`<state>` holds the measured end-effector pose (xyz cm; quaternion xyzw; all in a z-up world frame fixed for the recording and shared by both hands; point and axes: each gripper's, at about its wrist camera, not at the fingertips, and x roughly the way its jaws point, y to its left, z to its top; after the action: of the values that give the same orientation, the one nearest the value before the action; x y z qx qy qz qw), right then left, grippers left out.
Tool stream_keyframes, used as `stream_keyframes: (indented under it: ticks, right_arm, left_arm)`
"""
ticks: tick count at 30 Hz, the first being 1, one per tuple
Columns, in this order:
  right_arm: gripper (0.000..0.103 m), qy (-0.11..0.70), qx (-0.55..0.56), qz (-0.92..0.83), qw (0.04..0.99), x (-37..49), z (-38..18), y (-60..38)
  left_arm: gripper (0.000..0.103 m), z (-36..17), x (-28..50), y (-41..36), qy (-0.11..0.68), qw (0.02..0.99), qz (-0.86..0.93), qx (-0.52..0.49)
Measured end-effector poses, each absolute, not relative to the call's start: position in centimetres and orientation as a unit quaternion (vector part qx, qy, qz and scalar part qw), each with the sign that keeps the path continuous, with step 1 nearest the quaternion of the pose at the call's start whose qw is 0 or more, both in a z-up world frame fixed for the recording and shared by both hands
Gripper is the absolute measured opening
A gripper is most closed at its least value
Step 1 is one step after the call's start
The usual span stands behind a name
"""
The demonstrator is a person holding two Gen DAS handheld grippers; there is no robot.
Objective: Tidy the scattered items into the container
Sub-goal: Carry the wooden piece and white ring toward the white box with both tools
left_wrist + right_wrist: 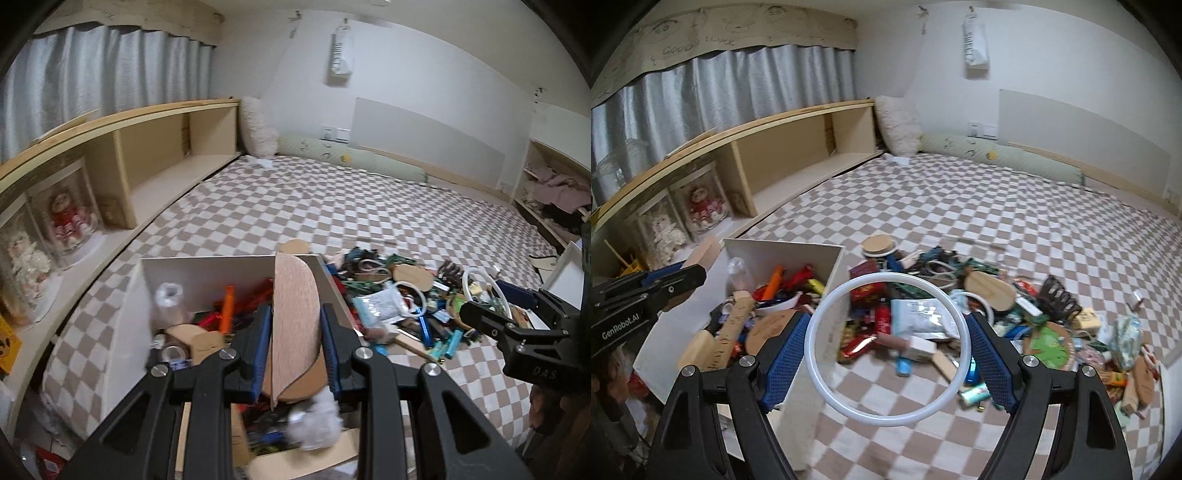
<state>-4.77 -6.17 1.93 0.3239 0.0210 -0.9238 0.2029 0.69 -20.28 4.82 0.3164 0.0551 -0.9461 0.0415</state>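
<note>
The white container [827,254] sits on the checked bedspread [295,206] at the near left, by the low wooden shelf [155,147], and it is already well stocked: an orange marker [774,282], a clear bottle [168,299], red wrappers, cardboard pieces and a wooden ruler [733,328] lie inside it. Over its open top, the left gripper [295,343] is clamped on a thin oval wooden board [293,317] held on edge, with its lower end down among the things in the box; a scrap of white fluff [314,421] shows just below the pads, though the blur there makes it hard to say whether it is caught in the grip or merely lying in the box. The right gripper [886,354] has its jaws set wide and pressed against the two sides of a white ring [886,349], which hangs above the bedspread just beside the container's right wall, not yet over the opening. To the right of the box a thick pile [979,314] is still spread on the bed: a pale blue packet [919,317], a round wooden lid [875,243], a dark comb-like piece [1058,295], a green disc [1049,345], tubes and cords. So the job looks roughly midway: two pieces are in hand to drop, and much of the heap remains.
</note>
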Motion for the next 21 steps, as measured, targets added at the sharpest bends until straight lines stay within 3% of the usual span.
stream_keyframes:
  ticks: [21]
  right_arm:
    - [0.085,0.046,0.353,-0.894,0.272,-7.2,0.5,-15.4]
  left_arm:
    - [0.026,0.1,-0.5,-28.9,0.075,0.124,-0.916,0.374]
